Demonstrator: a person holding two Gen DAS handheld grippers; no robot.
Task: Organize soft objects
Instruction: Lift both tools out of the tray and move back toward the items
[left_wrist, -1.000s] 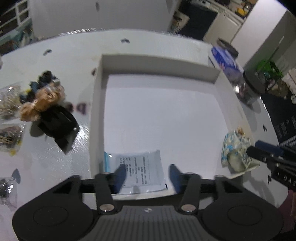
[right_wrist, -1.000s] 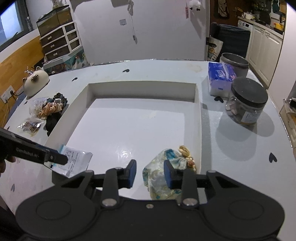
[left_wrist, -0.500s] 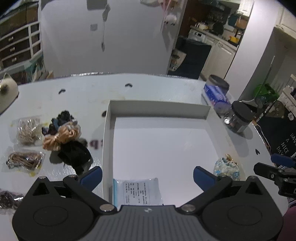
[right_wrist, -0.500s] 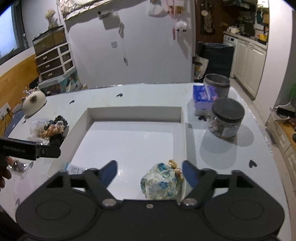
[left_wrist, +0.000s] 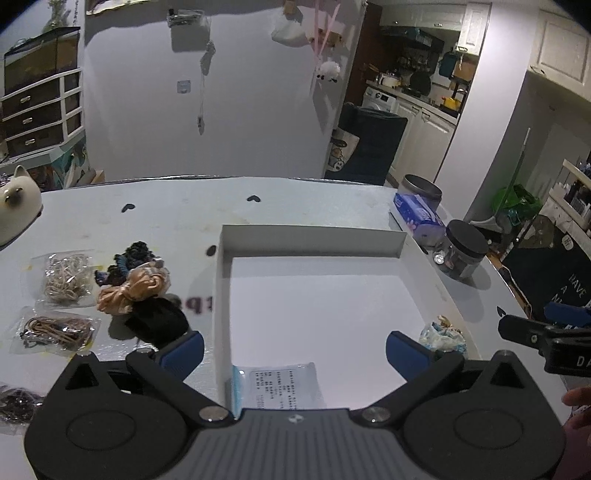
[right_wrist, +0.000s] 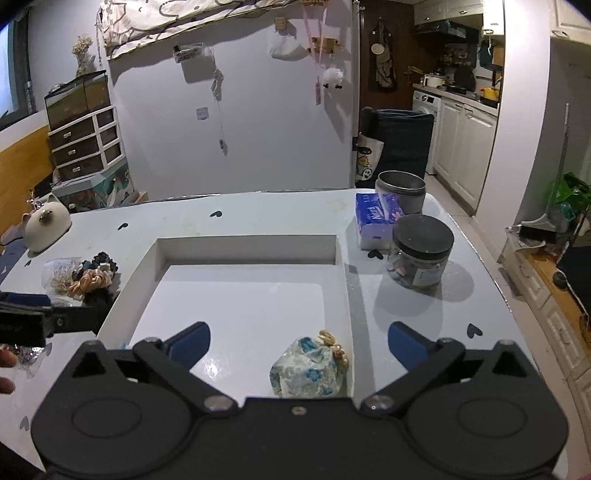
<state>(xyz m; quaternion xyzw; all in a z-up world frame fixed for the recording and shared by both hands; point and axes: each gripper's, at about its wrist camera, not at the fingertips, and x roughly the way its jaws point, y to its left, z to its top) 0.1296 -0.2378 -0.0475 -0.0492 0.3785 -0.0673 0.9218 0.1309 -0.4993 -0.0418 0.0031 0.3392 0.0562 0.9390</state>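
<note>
Left gripper: jaws wide, nothing between the blue pads.
Right gripper: jaws opening, gripping nothing; floral pouch below the gap.
Clear packet: flat plastic, printed label too small to read, near edge cut off by the gripper body; lies in the tray's near left corner.
Floral pouch: soft, gathered, tan cord; near right corner.
Tray: shallow, white, square.
Scrunchies: satin peach, dark ones, piled left of the tray.
Jar: contents unclear.
</note>
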